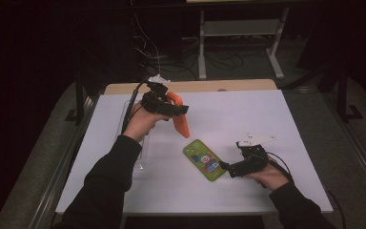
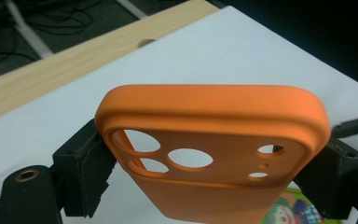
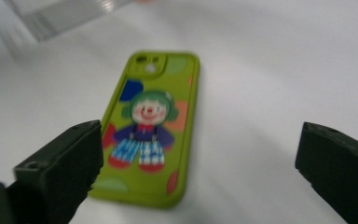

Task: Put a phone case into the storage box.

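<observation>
The left gripper point(image 1: 171, 109) grips the orange case point(image 2: 214, 149) aloft; the right gripper point(image 3: 196, 172), jaws apart, nears the green case point(image 3: 151, 126); likely grasping next.

A white sheet point(image 1: 267, 124) covers the wooden bench point(image 1: 209, 86); a clear plastic tray point(image 1: 140, 157) lies at its left.

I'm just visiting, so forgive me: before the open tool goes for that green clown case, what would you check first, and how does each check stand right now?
1. Right gripper fingers spread wide: ok.
2. Green clown case lies flat on the white table: ok.
3. Case sits centred between the fingers: not ok, it is nearer one finger in the right gripper view.
4. Left gripper grips the orange case by both sides: ok.
5. Orange case held above the table, away from the green one: ok.
6. Whether the green case holds a phone: cannot tell.
</observation>
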`<state>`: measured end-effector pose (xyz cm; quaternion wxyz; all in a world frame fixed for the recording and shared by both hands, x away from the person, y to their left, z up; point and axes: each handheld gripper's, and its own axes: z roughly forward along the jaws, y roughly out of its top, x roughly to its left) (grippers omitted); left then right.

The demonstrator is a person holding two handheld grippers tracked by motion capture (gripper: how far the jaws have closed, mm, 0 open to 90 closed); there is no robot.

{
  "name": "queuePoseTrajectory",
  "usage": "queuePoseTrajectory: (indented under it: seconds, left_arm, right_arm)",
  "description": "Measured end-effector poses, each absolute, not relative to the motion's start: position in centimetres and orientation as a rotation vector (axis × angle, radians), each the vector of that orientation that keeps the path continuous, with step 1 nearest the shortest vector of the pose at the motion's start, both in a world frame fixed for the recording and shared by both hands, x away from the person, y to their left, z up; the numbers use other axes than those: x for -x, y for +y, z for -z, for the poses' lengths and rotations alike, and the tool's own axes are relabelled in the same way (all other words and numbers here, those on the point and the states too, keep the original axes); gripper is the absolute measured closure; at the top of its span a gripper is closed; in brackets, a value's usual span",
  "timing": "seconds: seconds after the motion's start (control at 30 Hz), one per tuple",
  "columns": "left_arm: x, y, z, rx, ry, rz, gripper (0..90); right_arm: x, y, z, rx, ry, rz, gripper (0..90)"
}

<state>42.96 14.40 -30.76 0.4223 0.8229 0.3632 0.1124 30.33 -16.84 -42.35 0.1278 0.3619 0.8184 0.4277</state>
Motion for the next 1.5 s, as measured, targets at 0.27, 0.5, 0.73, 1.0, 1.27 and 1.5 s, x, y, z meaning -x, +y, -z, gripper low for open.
queuePoseTrajectory:
  seconds: [0.27, 0.5, 0.73, 1.0, 1.27, 1.5]
  left_arm:
    - [-43.9, 17.0, 29.0, -2.053, 0.976, -0.382, 14.7]
    - [-45.0, 18.6, 27.9, -2.049, 1.046, -0.464, 14.8]
    - [-46.1, 19.6, 27.5, -2.031, 1.131, -0.531, 14.8]
    - [-47.3, 20.6, 27.7, -2.022, 1.258, -0.616, 14.8]
    - [-48.8, 21.7, 28.4, -2.010, 1.381, -0.705, 14.9]
    - [-50.1, 22.8, 29.5, -1.995, 1.517, -0.735, 14.8]
  right_arm:
    - [-29.3, -17.9, 43.3, -1.053, 2.398, -1.180, 0.0]
    - [-28.8, -19.2, 43.8, -1.069, 2.379, -1.174, 0.0]
    - [-29.0, -19.5, 43.7, -1.085, 2.357, -1.177, 0.0]
    - [-29.0, -19.3, 43.6, -1.068, 2.354, -1.187, 0.0]
    - [-29.0, -19.5, 43.4, -1.057, 2.337, -1.200, 0.0]
    - [-29.0, -19.4, 43.4, -1.055, 2.343, -1.208, 0.0]
